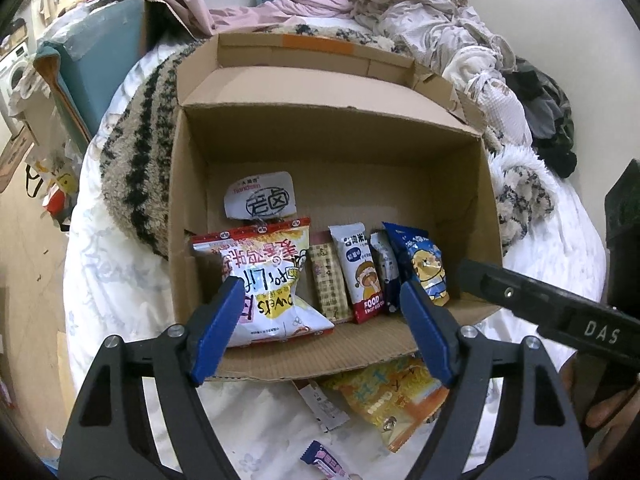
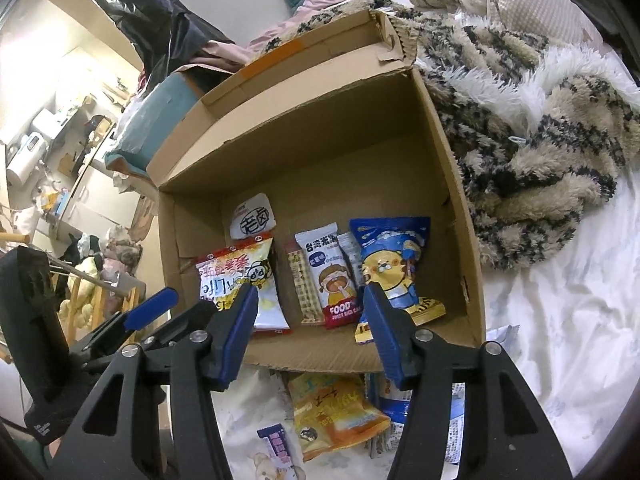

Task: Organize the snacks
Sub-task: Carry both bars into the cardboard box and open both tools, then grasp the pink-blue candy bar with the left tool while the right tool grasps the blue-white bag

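Note:
An open cardboard box (image 1: 340, 148) (image 2: 340, 168) lies on the bed. Snacks stand in a row along its near side: a white, red and yellow bag (image 1: 268, 276) (image 2: 236, 276), a plaid bar (image 1: 330, 280), a white rice-cake bar with a red foot (image 1: 360, 272) (image 2: 334, 276), and a blue cartoon bag (image 1: 422, 264) (image 2: 394, 264). A white labelled pack (image 1: 262, 196) lies further back. My left gripper (image 1: 322, 286) hangs open over the row, gripping nothing. My right gripper (image 2: 311, 292) is open too, its right finger just in front of the blue bag.
On the white sheet before the box lie an orange bag (image 1: 388, 404) (image 2: 332, 416), a purple bar (image 1: 324, 460) (image 2: 276, 444), a white sachet (image 1: 324, 408) and a blue pack (image 2: 390, 400). A shaggy striped blanket (image 2: 540, 152) and heaped clothes (image 1: 420, 12) border the box.

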A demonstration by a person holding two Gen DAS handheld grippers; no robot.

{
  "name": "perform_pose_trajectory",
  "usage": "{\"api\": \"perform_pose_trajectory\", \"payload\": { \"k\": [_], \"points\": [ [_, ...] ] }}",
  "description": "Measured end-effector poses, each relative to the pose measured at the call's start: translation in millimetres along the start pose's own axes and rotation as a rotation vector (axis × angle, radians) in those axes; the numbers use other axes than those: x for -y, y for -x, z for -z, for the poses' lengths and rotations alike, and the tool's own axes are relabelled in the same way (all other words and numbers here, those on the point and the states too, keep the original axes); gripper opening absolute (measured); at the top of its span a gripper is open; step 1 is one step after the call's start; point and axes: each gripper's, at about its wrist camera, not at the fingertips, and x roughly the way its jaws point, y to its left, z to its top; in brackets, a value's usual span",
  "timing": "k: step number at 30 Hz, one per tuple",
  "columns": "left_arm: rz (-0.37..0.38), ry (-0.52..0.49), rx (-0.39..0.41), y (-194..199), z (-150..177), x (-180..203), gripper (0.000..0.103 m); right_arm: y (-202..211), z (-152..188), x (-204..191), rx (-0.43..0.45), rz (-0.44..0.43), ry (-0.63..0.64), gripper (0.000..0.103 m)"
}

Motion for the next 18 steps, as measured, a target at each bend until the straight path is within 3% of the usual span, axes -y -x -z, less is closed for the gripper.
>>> {"api": "perform_pose_trajectory", "payload": {
  "k": [5,10,18],
  "points": [
    [-0.012,0.009,0.024,8.9,0.5,-3.0,0.077,2.1,1.6,-6.6,0.000,0.002,0.033,0.058],
    [0.016,0.042,-0.007,15.1,7.2,-7.8,0.078,13.1,5.4,-13.5,0.023,-0.011,0.045,0.058],
    [-0.019,0.002,0.022,40.3,24.3,-6.8,0.077,34.1,22.2,-22.0,0.053,-0.012,0.058,0.058]
  ]
}}
